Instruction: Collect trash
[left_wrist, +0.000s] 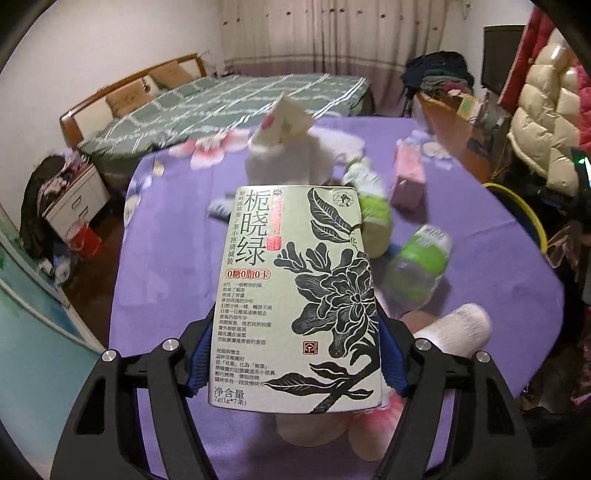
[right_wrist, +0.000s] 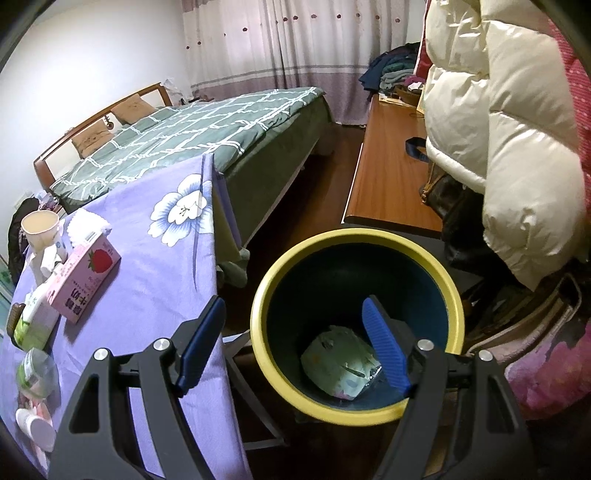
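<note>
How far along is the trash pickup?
One pale packet already lies in the yellow-rimmed bin. The left gripper is clamped on a green tea box; the right gripper is open above the bin. Bottles, the pink carton and a cup remain.

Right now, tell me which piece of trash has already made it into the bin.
The pale green packet lying at the bottom of the yellow-rimmed bin. The green tea box is clamped in the left gripper; the strawberry milk carton lies on the table.

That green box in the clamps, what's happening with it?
Someone is tidying trash off the purple table. The left gripper is squeezing the green tea box, lifted above the table. The right gripper is open and empty over the yellow-rimmed bin, where one wrapper already lies.
</note>
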